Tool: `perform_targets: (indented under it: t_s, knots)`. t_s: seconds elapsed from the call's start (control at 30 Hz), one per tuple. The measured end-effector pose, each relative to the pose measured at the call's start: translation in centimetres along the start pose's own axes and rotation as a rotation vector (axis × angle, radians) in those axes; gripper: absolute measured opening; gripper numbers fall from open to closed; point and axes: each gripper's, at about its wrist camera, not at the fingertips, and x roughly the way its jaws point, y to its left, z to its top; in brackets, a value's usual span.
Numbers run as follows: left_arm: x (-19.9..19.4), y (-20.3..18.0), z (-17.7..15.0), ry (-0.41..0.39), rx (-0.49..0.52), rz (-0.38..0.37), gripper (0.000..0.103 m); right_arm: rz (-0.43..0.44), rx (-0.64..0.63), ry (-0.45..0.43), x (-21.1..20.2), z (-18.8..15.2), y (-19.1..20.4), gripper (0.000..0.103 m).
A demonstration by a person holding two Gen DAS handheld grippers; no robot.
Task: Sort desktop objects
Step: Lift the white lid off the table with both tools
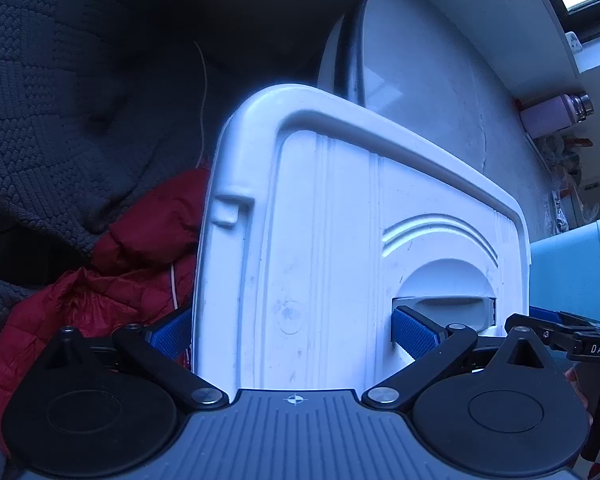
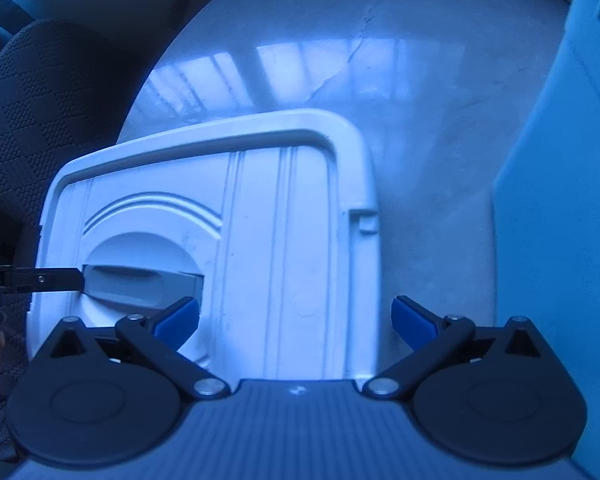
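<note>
A white plastic box lid [image 1: 324, 240] with a grey recessed handle [image 1: 444, 304] fills both views; it also shows in the right wrist view [image 2: 260, 240], handle [image 2: 140, 284] at left. My left gripper [image 1: 296, 332] straddles one end of the lid, one blue pad [image 1: 414, 330] by the handle recess, the other pad [image 1: 172, 332] outside the lid's edge. My right gripper [image 2: 296, 322] straddles the opposite end, one pad [image 2: 178, 318] at the handle recess, the other pad [image 2: 412, 322] outside the edge. Both pairs of jaws are wide; contact is unclear.
A round white marble table [image 2: 380, 80] lies under the lid. A teal box [image 2: 560, 200] stands at right. A dark knitted seat [image 1: 60, 100] and a red jacket [image 1: 112, 264] lie at left. A pink bottle [image 1: 556, 112] stands far right.
</note>
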Motion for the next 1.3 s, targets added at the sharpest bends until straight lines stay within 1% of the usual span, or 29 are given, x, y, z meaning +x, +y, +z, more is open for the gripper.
perform_targets:
  t_s: [0.17, 0.4, 0.6, 0.7, 0.77, 0.9, 1.0, 1.1, 1.3]
  knots:
    - [0.5, 1.0, 0.0, 0.005, -0.009, -0.037, 0.103, 0.043, 0.012, 0.005, -0.2, 0.2, 0.1, 0.103]
    - [0.8, 1.4, 0.1, 0.008, 0.002, -0.047, 0.103, 0.114, 0.019, 0.026, -0.2, 0.7, 0.6, 0.103]
    - [1.1, 2.2, 0.1, 0.002, -0.023, -0.071, 0.103, 0.120, -0.009, 0.018, 0.0, 1.0, 1.4, 0.103]
    - [1.0, 1.6, -0.1, -0.016, -0.013, -0.069, 0.103, 0.115, -0.013, 0.018, 0.1, 1.0, 1.7, 0.103]
    - [0.9, 1.1, -0.3, -0.029, -0.014, -0.047, 0.103, 0.108, -0.020, 0.009, 0.1, 0.8, 1.7, 0.103]
    - [0.8, 0.6, -0.6, -0.023, -0.015, -0.041, 0.103, 0.094, -0.028, 0.003, 0.1, 0.4, 1.9, 0.103]
    - [0.4, 0.1, -0.7, -0.031, -0.004, -0.020, 0.103, 0.088, -0.017, -0.002, -0.1, -0.2, 2.1, 0.103]
    - [-0.9, -0.7, -0.9, -0.057, 0.025, 0.010, 0.103, 0.107, 0.001, -0.005, -0.6, -0.7, 2.1, 0.103]
    - [-4.0, -2.2, -1.1, -0.090, 0.031, 0.047, 0.103, 0.135, -0.004, -0.038, -2.6, -1.5, 3.0, 0.103]
